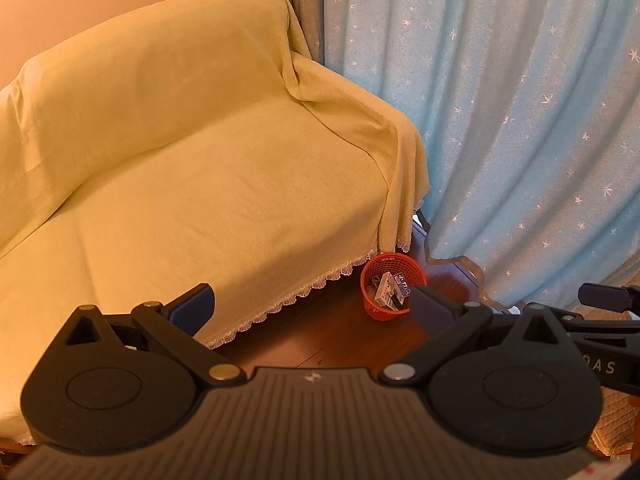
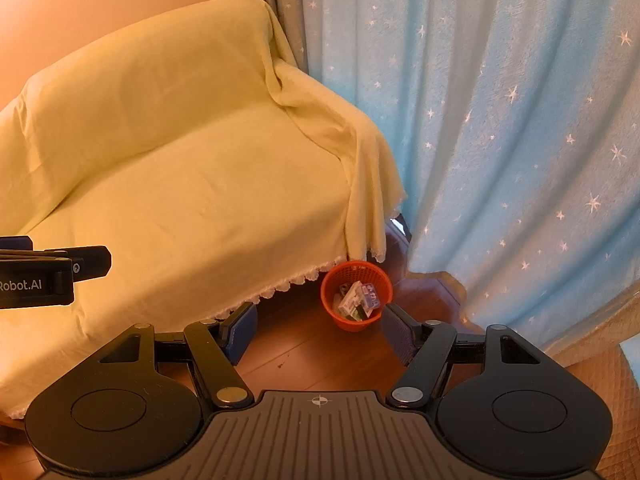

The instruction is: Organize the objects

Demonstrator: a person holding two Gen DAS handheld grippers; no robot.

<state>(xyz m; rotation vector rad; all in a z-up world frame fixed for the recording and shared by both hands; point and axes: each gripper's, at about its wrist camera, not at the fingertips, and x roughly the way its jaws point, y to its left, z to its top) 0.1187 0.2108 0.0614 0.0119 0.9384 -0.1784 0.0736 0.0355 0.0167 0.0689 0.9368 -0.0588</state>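
Left wrist view, left to right. The sofa, under a yellow cover, fills the left and centre of the frame; we see no loose item on its seat. The left tongs sit at the bottom centre with their blue pads well apart and nothing between them. The basket, orange and perforated, stands on the wooden floor at lower centre-right, just beside the sofa's front corner and near the hem of the curtain. The right tongs enter at the right edge.

Right wrist view, left to right. The left tongs show at the left edge, mid-height. The right tongs' pads are likewise apart and empty at bottom centre. The basket appears between them, slightly above.

Step in hand, as we judge it: with both tongs empty and nothing loose in view, we are either finished or seeking the next item.

1. Sweep both views across the sofa and floor before we commit either tool.
2. Keep the tongs apart until an item lies squarely between the pads.
3. When releasing, hold directly over the basket mouth; it is narrow and already well filled.

Basket contents: several small boxes, white and grey, standing on end or leaning. One carries print we cannot read. We cannot count them exactly.
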